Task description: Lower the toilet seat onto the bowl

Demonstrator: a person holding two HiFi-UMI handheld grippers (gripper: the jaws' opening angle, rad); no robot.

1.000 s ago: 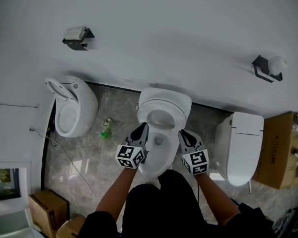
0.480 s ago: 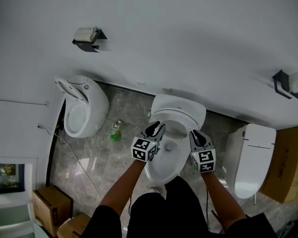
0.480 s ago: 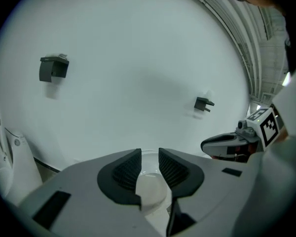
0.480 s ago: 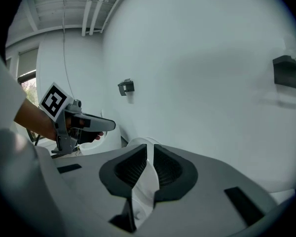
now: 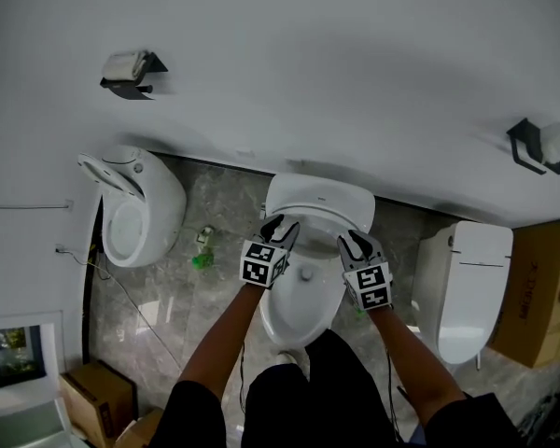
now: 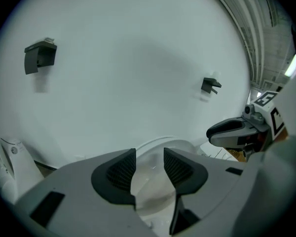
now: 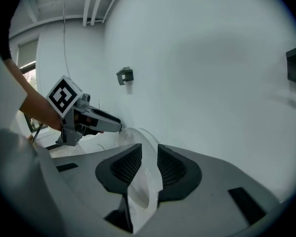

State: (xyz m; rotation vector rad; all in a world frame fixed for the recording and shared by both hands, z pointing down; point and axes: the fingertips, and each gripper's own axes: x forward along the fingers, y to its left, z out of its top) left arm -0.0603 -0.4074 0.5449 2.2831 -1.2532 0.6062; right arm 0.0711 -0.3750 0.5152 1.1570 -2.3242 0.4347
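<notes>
A white toilet [image 5: 299, 311] stands against the wall, and its seat [image 5: 319, 205] is raised at the back of the bowl. My left gripper [image 5: 282, 226] is at the seat's left edge and my right gripper [image 5: 353, 241] at its right edge. In the left gripper view the jaws of the left gripper [image 6: 149, 168] have just been opening, and the seat [image 6: 160, 147] shows in the gap, untouched. In the right gripper view the right gripper [image 7: 149, 164] has also just been opening; the seat's rim [image 7: 143, 181] stands between its pads, and they do not press on it.
A second toilet [image 5: 131, 203] stands at the left and a third [image 5: 467, 278] at the right. Paper holders [image 5: 126, 68] [image 5: 539, 143] hang on the wall. Cardboard boxes [image 5: 98, 395] [image 5: 541, 287] sit on the floor, and a green bottle [image 5: 203, 258] lies left of the bowl.
Both grippers have moved toward the wall, from over the bowl's front to the two sides of the raised seat. Their jaws, shut before, now stand apart.
</notes>
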